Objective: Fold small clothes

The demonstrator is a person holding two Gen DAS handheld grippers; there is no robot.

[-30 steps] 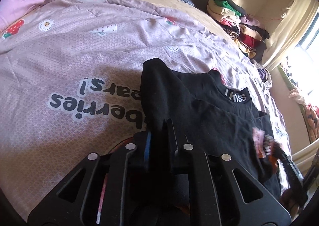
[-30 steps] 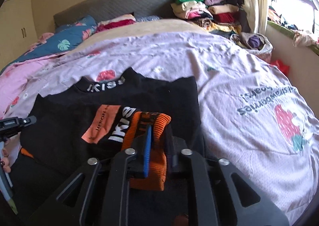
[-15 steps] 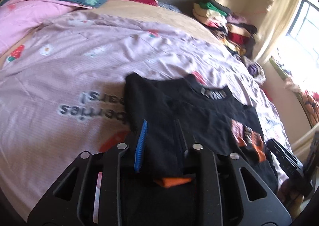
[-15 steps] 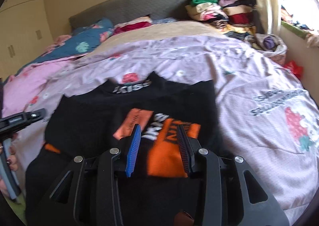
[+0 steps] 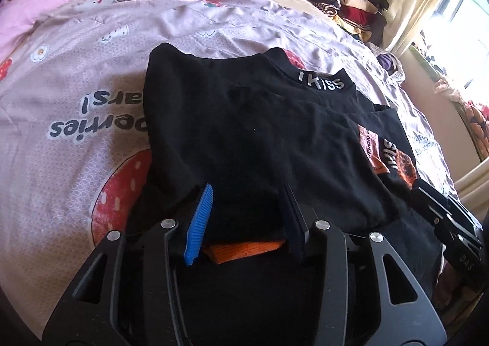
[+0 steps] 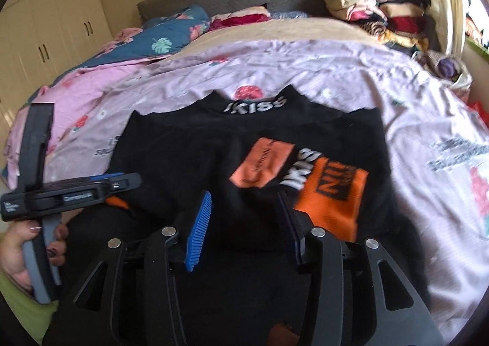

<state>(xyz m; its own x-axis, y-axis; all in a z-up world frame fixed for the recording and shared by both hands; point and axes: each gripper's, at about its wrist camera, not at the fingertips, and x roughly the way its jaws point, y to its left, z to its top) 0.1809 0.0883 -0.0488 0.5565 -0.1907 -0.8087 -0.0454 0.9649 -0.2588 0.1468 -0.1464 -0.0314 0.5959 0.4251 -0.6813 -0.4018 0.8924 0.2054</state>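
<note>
A black sweater (image 5: pixel 244 120) with a white "KISS" collar (image 5: pixel 324 81) lies flat on the pink bedspread (image 5: pixel 76 86), both sleeves folded across its body. My left gripper (image 5: pixel 246 217) hovers over the near hem. Its jaws are opening, and the black sleeve end and its orange cuff (image 5: pixel 244 249) lie loose between the fingers. In the right wrist view my right gripper (image 6: pixel 244 217) is opening too, over plain black cloth. The other orange cuff (image 6: pixel 333 193) lies just right of its right finger. Each gripper shows in the other's view: the right gripper (image 5: pixel 443 211) and the left gripper (image 6: pixel 76 190).
A pile of folded clothes (image 6: pixel 382 10) sits at the bed's far right corner by the curtain. A blue leaf-print quilt (image 6: pixel 171 31) and pink bedding lie at the head end. Wardrobe doors (image 6: pixel 45 25) stand on the left. A hand (image 6: pixel 18 248) holds the left gripper's handle.
Both grippers were shut on the sleeve cuffs a second ago. Their jaws have since spread and let go, and the sleeves now lie folded over the sweater's body.
</note>
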